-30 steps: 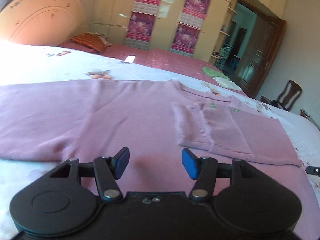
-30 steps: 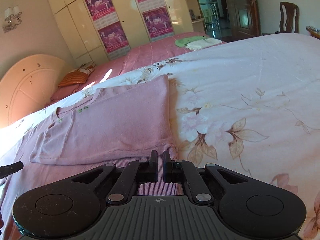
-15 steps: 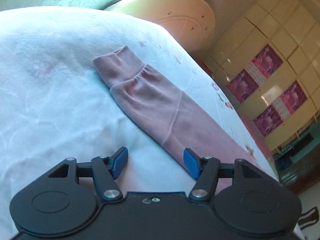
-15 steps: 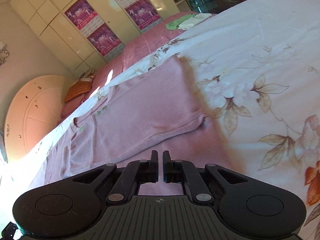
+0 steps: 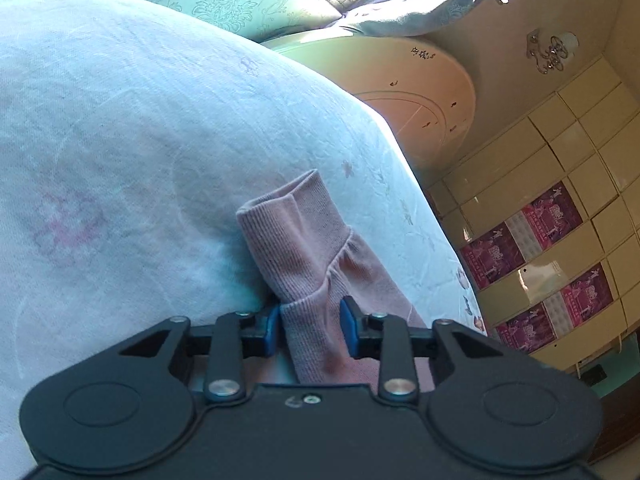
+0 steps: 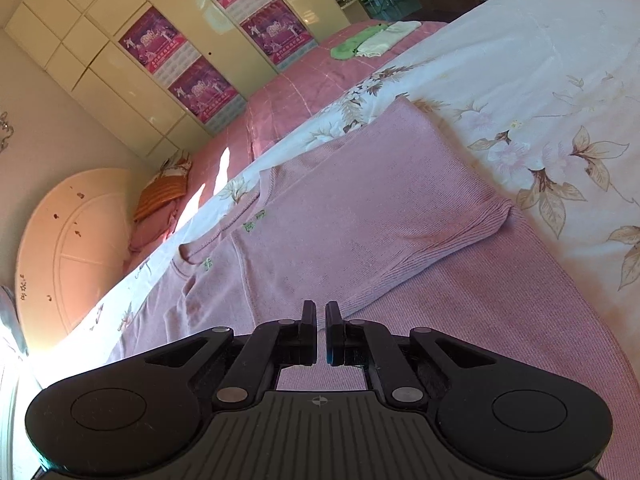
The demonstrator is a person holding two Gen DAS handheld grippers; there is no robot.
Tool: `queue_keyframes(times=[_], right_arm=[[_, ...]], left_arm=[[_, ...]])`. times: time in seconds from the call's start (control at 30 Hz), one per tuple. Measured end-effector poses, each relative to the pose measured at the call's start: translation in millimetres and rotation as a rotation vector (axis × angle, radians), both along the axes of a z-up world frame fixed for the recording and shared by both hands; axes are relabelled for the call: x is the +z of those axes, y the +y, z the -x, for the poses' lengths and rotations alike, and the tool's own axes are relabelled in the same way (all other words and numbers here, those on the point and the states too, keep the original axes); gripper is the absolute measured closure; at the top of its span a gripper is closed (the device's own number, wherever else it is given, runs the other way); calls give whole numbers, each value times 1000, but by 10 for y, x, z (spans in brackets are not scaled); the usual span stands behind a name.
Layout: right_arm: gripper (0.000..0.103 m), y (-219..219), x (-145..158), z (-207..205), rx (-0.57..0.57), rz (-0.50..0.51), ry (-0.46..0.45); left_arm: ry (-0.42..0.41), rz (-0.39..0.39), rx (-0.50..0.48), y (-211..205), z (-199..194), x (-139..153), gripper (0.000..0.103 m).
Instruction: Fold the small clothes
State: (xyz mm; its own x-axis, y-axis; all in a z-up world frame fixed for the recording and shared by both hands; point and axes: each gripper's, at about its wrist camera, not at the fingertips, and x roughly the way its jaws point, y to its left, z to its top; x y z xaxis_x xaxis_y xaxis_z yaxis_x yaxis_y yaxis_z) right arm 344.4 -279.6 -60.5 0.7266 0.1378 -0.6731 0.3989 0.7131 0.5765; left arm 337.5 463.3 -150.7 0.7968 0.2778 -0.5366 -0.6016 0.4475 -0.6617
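A pink knit sweater (image 6: pixel 360 208) lies flat on the floral bedsheet (image 6: pixel 560 80), its right side folded over the body. In the left wrist view its other sleeve (image 5: pixel 296 232) stretches across the pale sheet (image 5: pixel 120 120), ribbed cuff pointing away. My left gripper (image 5: pixel 310 322) is closing on that sleeve just behind the cuff. The fabric stands bunched between the blue pads, and both pads touch it. My right gripper (image 6: pixel 321 330) hovers over the sweater's lower body, shut, with nothing between its fingers.
A rounded cream headboard (image 6: pixel 68 248) and an orange pillow (image 6: pixel 162 188) are at the bed's head. A pink bedspread carries green and white cloths (image 6: pixel 372 40) at the far side. Behind it stand cream wardrobes with posters (image 6: pixel 180 52).
My left gripper swung from the sweater's body out to the sleeve, rolled, came up to the cuff and its jaws closed onto the fabric. The right gripper shifted and rolled, staying shut.
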Motion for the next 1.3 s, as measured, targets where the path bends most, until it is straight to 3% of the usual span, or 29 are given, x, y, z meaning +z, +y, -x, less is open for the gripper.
queue_keyframes(times=[0.07, 0.2, 0.3, 0.43, 0.6, 0.7, 0.8, 0.87, 0.9, 1.0, 1.03, 1.07, 1.1, 1.17, 1.2, 1.23, 1.27, 1.3], right_arm=[[99, 44, -18, -20, 10, 1, 10], [99, 142, -34, -27, 29, 16, 11], [99, 237, -25, -29, 62, 51, 10], [99, 336, 3, -19, 108, 75, -6], [99, 365, 0, -21, 114, 43, -18], [99, 352, 2, 3, 103, 12, -31], [99, 345, -2, -12, 104, -14, -45], [99, 373, -5, -64, 117, -10, -39], [99, 401, -6, -94, 128, -1, -38], [98, 464, -48, -177, 160, -5, -49], [75, 511, -76, -206, 163, -9, -50], [27, 542, -91, -226, 158, -6, -64], [16, 580, -97, -238, 160, 2, -91], [20, 676, -113, -304, 200, 9, -121], [29, 713, -137, -347, 217, -6, -131], [52, 743, -185, -408, 230, -38, -131], [61, 762, -230, -461, 233, -64, -128], [61, 782, -280, -519, 235, -84, -123]], left_arm=[[31, -28, -25, 6, -67, 8, 94], [3, -153, -168, -327, -226, 292, 96], [-21, -284, -368, -1005, -474, 593, 96], [-55, -376, -603, -2129, -824, 785, 96], [-61, -355, -812, -3293, -1169, 677, 96], [-14, -374, -917, -3849, -1330, 468, 96], [71, -384, -1048, -4255, -1490, 130, 85], [38, -469, -1080, -4372, -1417, 84, 56], [30, -490, -1092, -4396, -1380, 106, 49], [14, -530, -1066, -4218, -1166, 220, 44], [10, -539, -1040, -4085, -1100, 278, 44], [19, -543, -1011, -3987, -1022, 302, 43], [37, -544, -973, -3864, -941, 360, 43], [57, -556, -884, -3596, -772, 387, 44], [62, -570, -844, -3478, -688, 389, 44], [69, -596, -788, -3344, -594, 386, 44], [71, -616, -749, -3265, -533, 374, 44], [90, -630, -716, -3189, -515, 358, 44]])
